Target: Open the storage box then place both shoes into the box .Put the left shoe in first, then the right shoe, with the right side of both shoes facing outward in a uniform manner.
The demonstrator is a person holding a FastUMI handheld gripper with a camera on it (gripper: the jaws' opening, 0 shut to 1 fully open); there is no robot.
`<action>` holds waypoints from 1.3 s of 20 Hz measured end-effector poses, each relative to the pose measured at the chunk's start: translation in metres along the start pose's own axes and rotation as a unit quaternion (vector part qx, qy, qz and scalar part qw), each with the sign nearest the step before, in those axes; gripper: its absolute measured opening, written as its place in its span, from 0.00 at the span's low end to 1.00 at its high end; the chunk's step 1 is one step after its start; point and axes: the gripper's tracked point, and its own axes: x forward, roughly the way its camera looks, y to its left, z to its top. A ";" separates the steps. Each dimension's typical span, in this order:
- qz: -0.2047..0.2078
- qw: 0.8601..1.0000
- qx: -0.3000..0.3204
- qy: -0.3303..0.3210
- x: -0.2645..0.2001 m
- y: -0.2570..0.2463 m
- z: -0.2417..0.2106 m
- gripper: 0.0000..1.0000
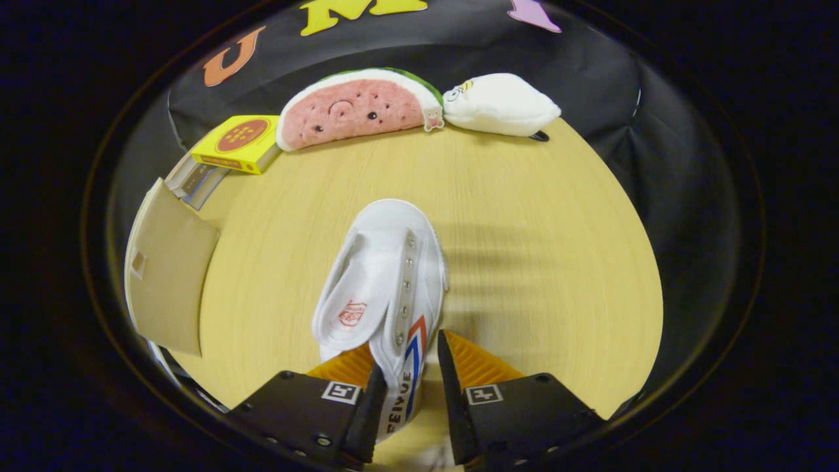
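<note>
The gripper (pixel 409 377) straddles the heel side wall of the white shoe (pixel 383 282); its fingers look partly closed, and whether both press cannot be told. The step appears to be gripping one shoe. Next comes a carry toward ten o'clock, where the storage box (pixel 172 275) stands. A yellow carton (pixel 239 141), watermelon plush (pixel 357 108) and white plush (pixel 501 103) line the table's (pixel 544 262) far edge.
</note>
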 end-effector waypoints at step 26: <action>0.145 0.980 0.060 -0.123 -0.186 0.182 -0.009 0.00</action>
